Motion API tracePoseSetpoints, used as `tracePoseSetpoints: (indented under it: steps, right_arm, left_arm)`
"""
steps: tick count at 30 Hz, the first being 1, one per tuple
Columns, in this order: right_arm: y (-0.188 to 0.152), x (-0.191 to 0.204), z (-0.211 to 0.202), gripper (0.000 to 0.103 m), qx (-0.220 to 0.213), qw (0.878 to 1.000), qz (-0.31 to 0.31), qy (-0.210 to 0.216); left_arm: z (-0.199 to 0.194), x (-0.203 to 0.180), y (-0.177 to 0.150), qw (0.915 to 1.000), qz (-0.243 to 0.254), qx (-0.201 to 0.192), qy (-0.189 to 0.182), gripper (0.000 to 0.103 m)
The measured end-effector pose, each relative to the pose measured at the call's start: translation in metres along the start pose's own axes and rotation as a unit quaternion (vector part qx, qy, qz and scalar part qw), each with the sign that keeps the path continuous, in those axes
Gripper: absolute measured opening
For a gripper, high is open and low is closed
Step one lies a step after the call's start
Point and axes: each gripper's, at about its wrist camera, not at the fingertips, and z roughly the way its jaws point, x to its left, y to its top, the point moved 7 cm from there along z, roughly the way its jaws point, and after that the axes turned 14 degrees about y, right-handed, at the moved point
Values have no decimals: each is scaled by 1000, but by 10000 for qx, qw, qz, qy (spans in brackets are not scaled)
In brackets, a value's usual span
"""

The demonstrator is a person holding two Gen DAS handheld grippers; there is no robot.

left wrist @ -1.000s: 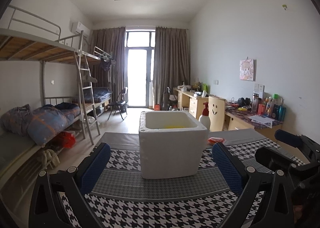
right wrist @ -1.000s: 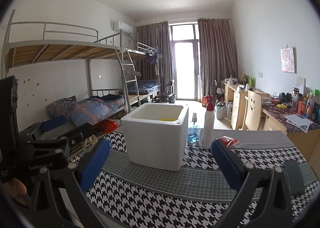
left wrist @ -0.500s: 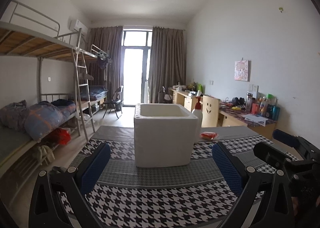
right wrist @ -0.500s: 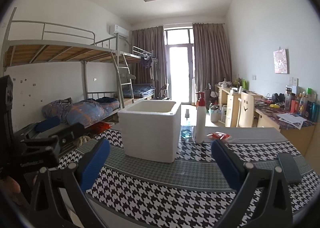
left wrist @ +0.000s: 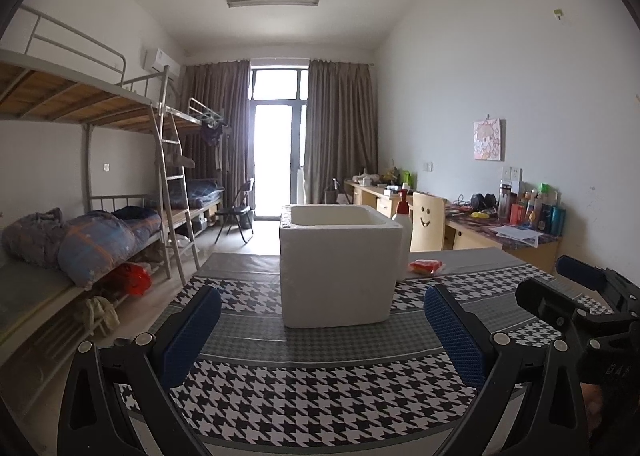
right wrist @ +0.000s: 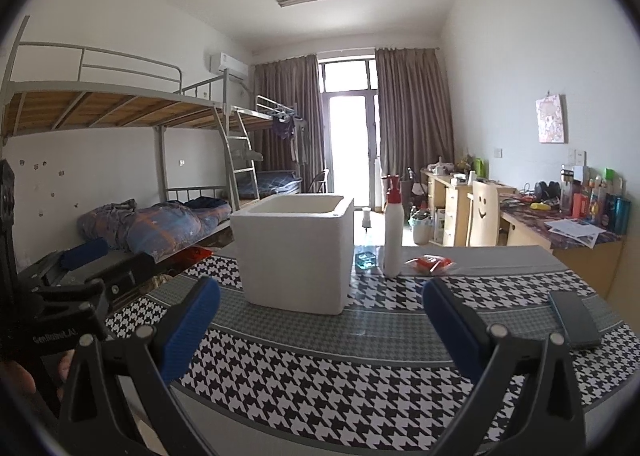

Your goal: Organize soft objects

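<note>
Hovering low over the near edge of a houndstooth-covered desk (left wrist: 320,388), the left claw (left wrist: 322,326) is seen released, its blue pads (left wrist: 188,330) spread wide with nothing between them. The right claw (right wrist: 320,322) is held beside it in the same way, spread apart and empty, and its black frame is caught at the right border of the left wrist view. A fingertip of the person's hand (right wrist: 66,366) is glimpsed at the left border of the right wrist view, below the left claw's frame.

A dark phone (right wrist: 574,320) is laid flat near the right edge of the desk. Toward the middle of the desk, a white foam box (left wrist: 338,266) is set upright with its top open; its contents cannot be made out, the interior being hidden by the walls from both views. Just behind the box's right side, a white pump bottle with a red top (right wrist: 393,230) is stood upright, with a small clear bottle of blue liquid (right wrist: 366,248) between it and the box. A soft red-orange packet (right wrist: 430,263) is left lying flat to the right of the pump bottle, toward the far edge of the desk, well apart from both claws.

Beyond the desk, bunk beds (left wrist: 92,224) heaped with bedding are lined along the left wall, and a cluttered wooden counter (left wrist: 496,234) along the right.
</note>
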Motion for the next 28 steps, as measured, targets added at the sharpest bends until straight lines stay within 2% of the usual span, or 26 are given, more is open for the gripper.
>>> tracePoseSetpoints:
  steps: [28]
  right_arm:
    - [-13,1,-10,102,40,9998,176,-91]
  left_arm:
    - [-11,0,-4,9998,149,-38,-116,102]
